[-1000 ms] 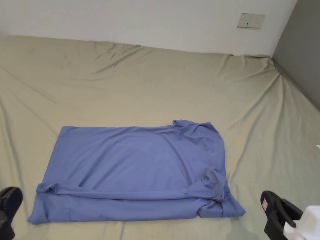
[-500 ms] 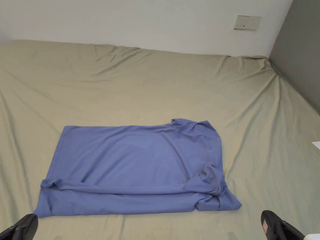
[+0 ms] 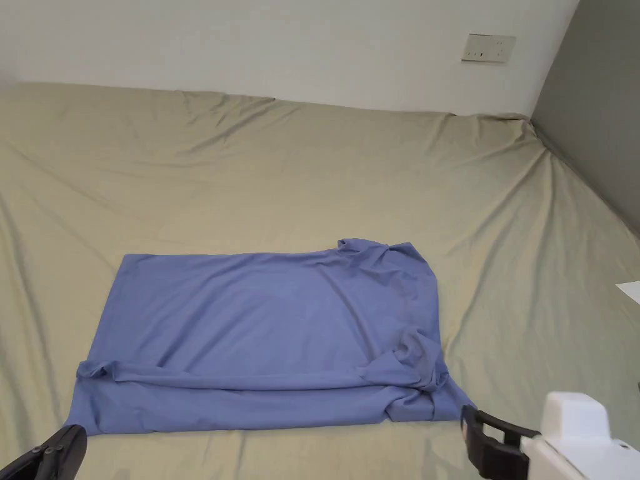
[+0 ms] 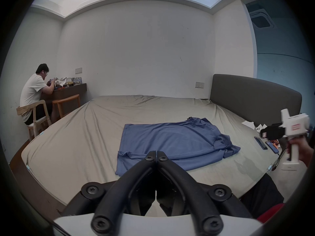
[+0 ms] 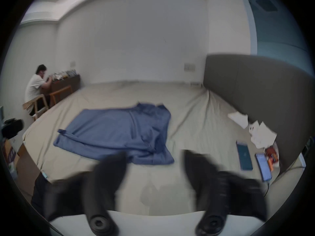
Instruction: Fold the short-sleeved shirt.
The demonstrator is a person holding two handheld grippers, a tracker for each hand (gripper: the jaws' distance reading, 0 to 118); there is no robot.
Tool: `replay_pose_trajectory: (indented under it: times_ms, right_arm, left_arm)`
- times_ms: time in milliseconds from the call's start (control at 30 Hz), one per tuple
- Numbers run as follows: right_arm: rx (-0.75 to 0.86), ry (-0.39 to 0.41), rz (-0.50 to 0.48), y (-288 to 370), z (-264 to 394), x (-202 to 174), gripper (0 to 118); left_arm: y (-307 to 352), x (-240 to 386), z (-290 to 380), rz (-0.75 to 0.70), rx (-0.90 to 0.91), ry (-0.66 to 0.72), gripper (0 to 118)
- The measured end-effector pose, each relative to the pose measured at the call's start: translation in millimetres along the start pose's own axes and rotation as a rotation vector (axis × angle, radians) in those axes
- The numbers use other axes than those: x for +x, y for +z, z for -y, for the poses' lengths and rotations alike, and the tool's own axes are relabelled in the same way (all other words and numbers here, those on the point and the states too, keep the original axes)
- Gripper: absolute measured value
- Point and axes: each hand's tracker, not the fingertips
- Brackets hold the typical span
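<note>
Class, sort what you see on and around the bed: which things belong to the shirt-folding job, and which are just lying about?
Belongs to the job:
blue shirt
left gripper, shut
right gripper, open
bed sheet, the work surface

Just lying about:
two phones
white papers
wall socket

1. The left claw (image 4: pixel 156 154) sits at the bottom of the frame, its two black jaws pressed tip to tip with nothing between them, held above the near edge of the bed (image 4: pixel 81 134).
2. A blue shirt (image 4: pixel 172 141) lies partly folded on the tan sheet, bunched at its right end.
3. At the right edge, a hand (image 4: pixel 301 150) holds the right claw (image 4: pixel 263 134) above the bed; its jaws look blurred, so their gap cannot be judged.
4. Two phones (image 4: pixel 265 144) lie near the grey headboard (image 4: pixel 252 100).
5. Far left, a person (image 4: pixel 33 93) sits on a chair at a cluttered desk (image 4: pixel 68 90).
</note>
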Motion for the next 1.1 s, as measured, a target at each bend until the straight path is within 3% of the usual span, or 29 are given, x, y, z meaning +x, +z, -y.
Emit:
replay_pose_trajectory:
  times_ms: [67,167,333,467,500,567,600,633,700,800,833,867,900,933,967,1100]
  right_arm:
    - [-0.071,-0.066,-0.057,-46.6,-3.3,11.3,97]
    - [-0.177,-0.097,-0.040,-111.4,-5.7,18.2,94]
    - [-0.277,-0.220,-0.068,-162.9,-2.4,22.1,78]
    - [-0.300,-0.175,-0.048,-173.7,-3.7,16.8,75]
    - [-0.301,-0.171,-0.064,-171.3,-4.2,15.5,66]
    - [-0.296,-0.102,-0.126,-170.7,-5.0,5.1,29]
    - [-0.318,-0.038,-0.059,-170.1,-6.3,-4.2,20]
    - [-0.325,0.029,-0.033,-170.6,-7.6,-10.9,18]
    - [-0.310,0.007,-0.052,-169.1,-8.5,-14.1,16]
    - [-0.309,0.008,-0.051,-168.8,-9.7,-9.5,15]
    - [-0.314,0.013,-0.051,-169.2,-9.3,-9.3,15]
    - [-0.317,0.014,-0.050,-169.9,-8.5,-9.0,15]
    - [-0.319,0.015,-0.052,-170.5,-7.8,-8.8,15]
    - [-0.318,0.016,-0.051,-171.0,-7.9,-8.8,15]
    - [-0.318,0.017,-0.051,-171.2,-7.6,-8.9,15]
    - [-0.321,0.008,-0.051,-171.1,-7.4,-8.6,15]
  left_arm:
    - [-0.1,0.8,0.8,0.002,-0.005,0.004,0]
    - [1.9,3.2,-0.2,0.008,-0.008,0.019,0]
    - [2.4,0.6,0.5,-0.006,-0.026,0.046,0]
    - [-0.6,-1.5,1.3,-0.028,-0.042,0.031,0]
    - [-1.2,-3.1,0.4,-0.027,-0.044,0.037,0]
    - [-3.3,-4.4,0.2,-0.035,-0.043,0.045,0]
    - [-6.6,-5.2,0.0,-0.037,-0.049,0.047,0]
    - [-11.0,-6.1,-1.3,-0.043,-0.056,0.048,0]
    - [-20.9,-12.7,-4.0,-0.032,-0.068,0.080,0]
    - [-50.2,-39.3,-8.6,-0.014,-0.058,0.245,0]
    - [-66.2,-50.9,-10.7,-0.007,-0.090,0.259,6]
    - [-84.6,-62.3,-11.2,-0.024,-0.118,0.247,20]
    - [-102.8,-72.4,-11.2,-0.049,-0.157,0.259,51]
    - [-124.3,-84.6,-10.0,-0.066,-0.241,0.290,76]
    - [-144.7,-95.9,-4.8,-0.099,-0.288,0.314,86]
    - [-203.8,-117.2,18.4,-0.123,-0.504,0.355,74]
